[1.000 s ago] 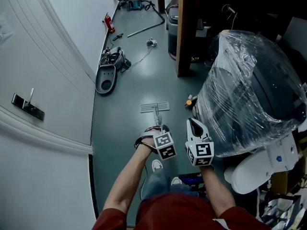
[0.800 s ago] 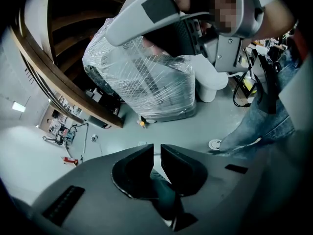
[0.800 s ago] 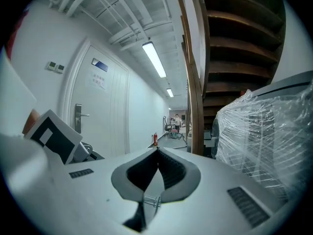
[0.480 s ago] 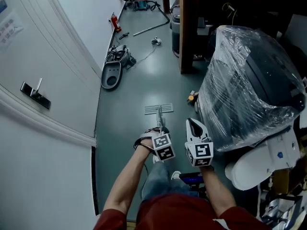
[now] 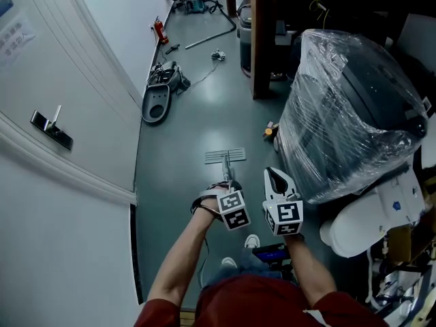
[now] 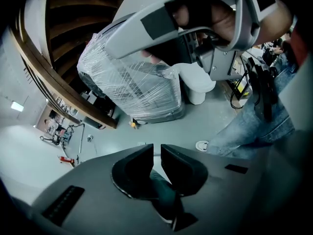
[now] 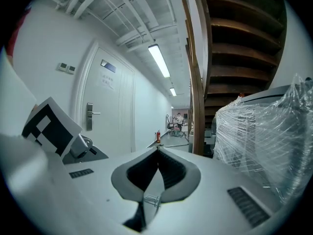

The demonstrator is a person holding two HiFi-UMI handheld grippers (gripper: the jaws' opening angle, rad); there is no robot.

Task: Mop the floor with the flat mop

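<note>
The flat mop head (image 5: 225,157) lies flat on the grey-green floor (image 5: 184,148) just ahead of me. Its dark handle (image 5: 227,176) runs back into my left gripper (image 5: 229,184). In the left gripper view that gripper (image 6: 157,154) is shut on the mop handle (image 6: 165,196), which sits deep between the jaws. To its right my right gripper (image 5: 275,176) hovers apart from the mop. In the right gripper view it (image 7: 157,150) is shut, tips touching, with nothing held.
A bulky plastic-wrapped object (image 5: 354,107) crowds the right side, with a small orange item (image 5: 270,129) at its foot. A white door (image 5: 61,80) and wall run along the left. A grey dustpan-like item (image 5: 155,104), cables, a red extinguisher (image 5: 159,29) and a wooden post (image 5: 259,39) lie farther on.
The mop head has come slightly back toward me relative to the orange item. My feet have shifted. Both grippers keep the same pose.
</note>
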